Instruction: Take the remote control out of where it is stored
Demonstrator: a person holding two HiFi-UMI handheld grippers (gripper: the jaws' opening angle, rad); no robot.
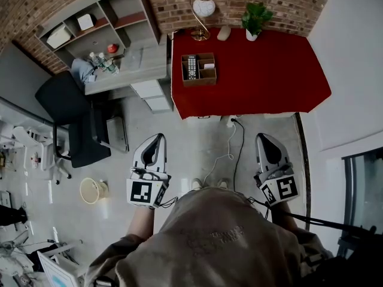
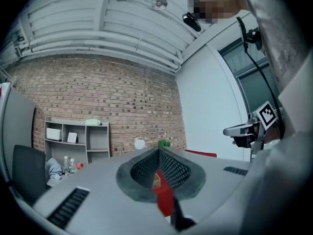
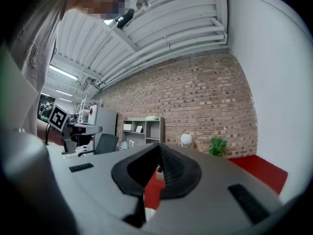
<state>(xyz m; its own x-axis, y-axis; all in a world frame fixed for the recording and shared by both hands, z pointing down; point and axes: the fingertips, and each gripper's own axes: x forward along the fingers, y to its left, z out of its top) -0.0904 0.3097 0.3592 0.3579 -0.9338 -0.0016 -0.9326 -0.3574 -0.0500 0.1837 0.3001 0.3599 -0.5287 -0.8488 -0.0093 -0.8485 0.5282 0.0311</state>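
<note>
nothing is done yet: the remote control (image 1: 190, 67) lies in its wooden box (image 1: 199, 82) on the red tabletop (image 1: 263, 70), well apart from the left gripper (image 1: 157, 140) and right gripper (image 1: 264, 140), both closed and empty, so reaching, grasping and lifting out remain.

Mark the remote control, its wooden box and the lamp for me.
remote control (image 1: 191, 66), head view, middle of its keypad.
wooden box (image 1: 200, 82), head view, near front wall.
lamp (image 1: 204, 7), head view, white globe shade.
</note>
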